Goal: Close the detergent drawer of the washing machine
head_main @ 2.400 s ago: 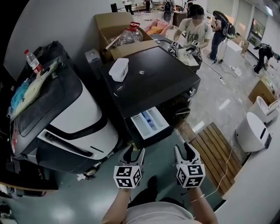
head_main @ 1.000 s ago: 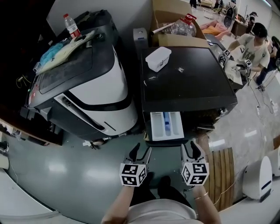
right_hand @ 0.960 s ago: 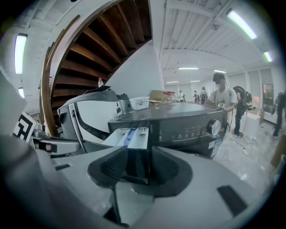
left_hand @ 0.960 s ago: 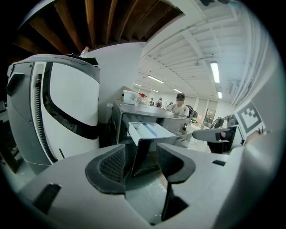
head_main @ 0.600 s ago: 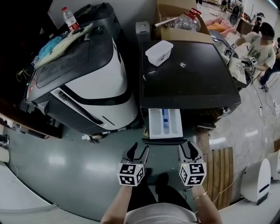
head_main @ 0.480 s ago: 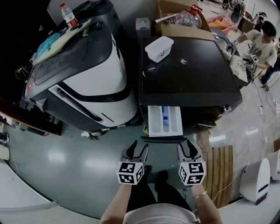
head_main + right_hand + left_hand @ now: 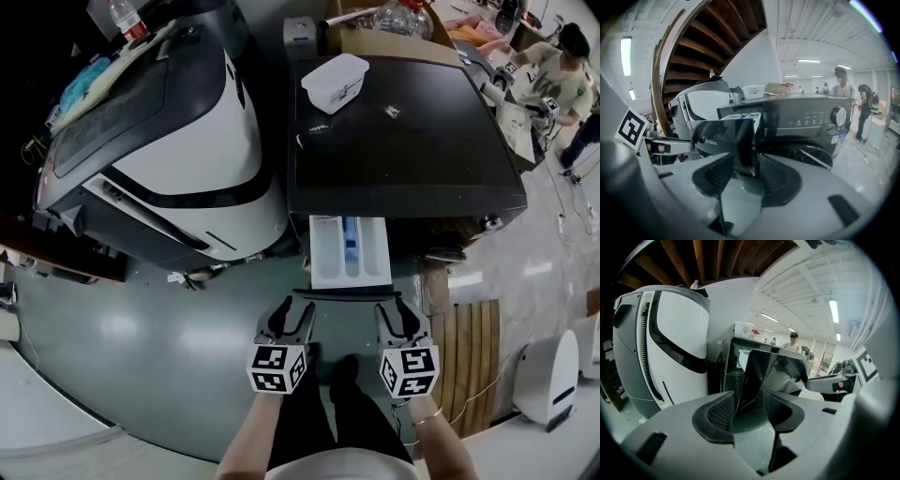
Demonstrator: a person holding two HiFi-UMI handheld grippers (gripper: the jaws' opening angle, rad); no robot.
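The black washing machine (image 7: 403, 141) stands ahead of me with its white detergent drawer (image 7: 349, 248) pulled out, blue insert showing, its black front panel (image 7: 345, 292) facing me. My left gripper (image 7: 287, 317) hovers just short of the panel's left end. Its jaws are closing, with nothing pressed between them. My right gripper (image 7: 397, 314) stands open just short of the panel's right end. The glossy drawer front (image 7: 773, 376) fills the gap beyond the left gripper (image 7: 747, 404). The drawer front (image 7: 729, 133) also shows just beyond the right gripper (image 7: 745, 171).
A white-and-black machine (image 7: 178, 141) stands left of the washer. A white plastic container (image 7: 335, 80) sits on the washer top, with a cardboard box (image 7: 384, 33) behind. A wooden slat mat (image 7: 466, 347) lies on the floor at right. A person (image 7: 553, 75) works at the back right.
Both grippers have sunk and drawn nearer to the drawer front. The drawer stays pulled out.
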